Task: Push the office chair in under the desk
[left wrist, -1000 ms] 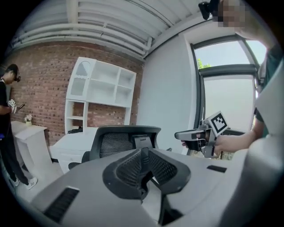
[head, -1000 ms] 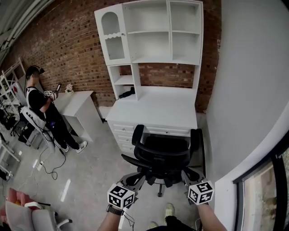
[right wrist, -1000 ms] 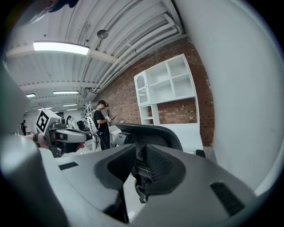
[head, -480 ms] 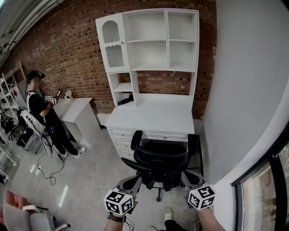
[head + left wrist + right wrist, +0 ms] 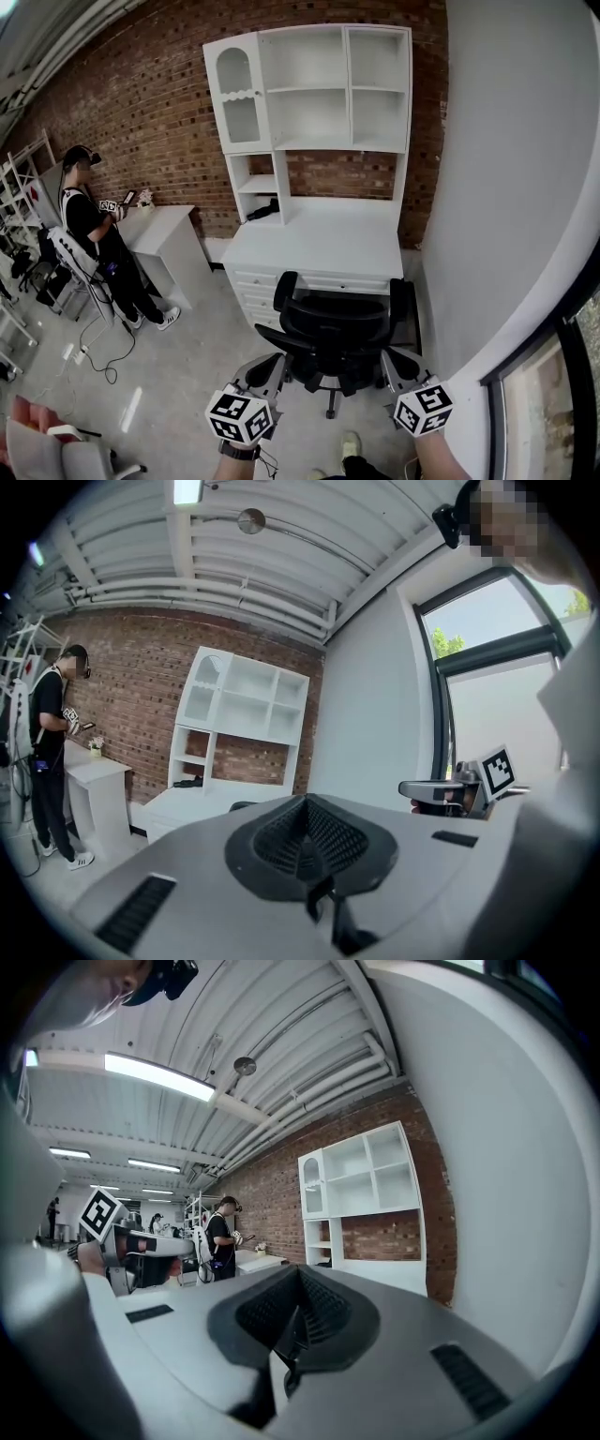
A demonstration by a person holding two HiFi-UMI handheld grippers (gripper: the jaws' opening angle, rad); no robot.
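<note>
A black office chair [image 5: 336, 330] stands with its back to me, its seat partly under the white desk [image 5: 319, 239] with a hutch on it. My left gripper [image 5: 267, 368] is low beside the left edge of the chair back, and my right gripper [image 5: 396, 364] is beside the right edge. I cannot tell whether either touches the chair. Both point up and forward. In the left gripper view the jaws [image 5: 305, 808] are pressed together with nothing between them. The right gripper's jaws [image 5: 300, 1277] are the same. The chair is hidden in both gripper views.
A grey wall [image 5: 506, 187] runs close along the right, with a window [image 5: 562, 403] lower down. A person [image 5: 89, 234] stands at a white side table [image 5: 161, 234] to the left. Another chair [image 5: 42, 452] is at the lower left corner. My shoe [image 5: 349, 441] is behind the chair base.
Both grippers have sunk slightly in the head view and their jaws have closed up. The chair stands in much the same spot before the desk.
</note>
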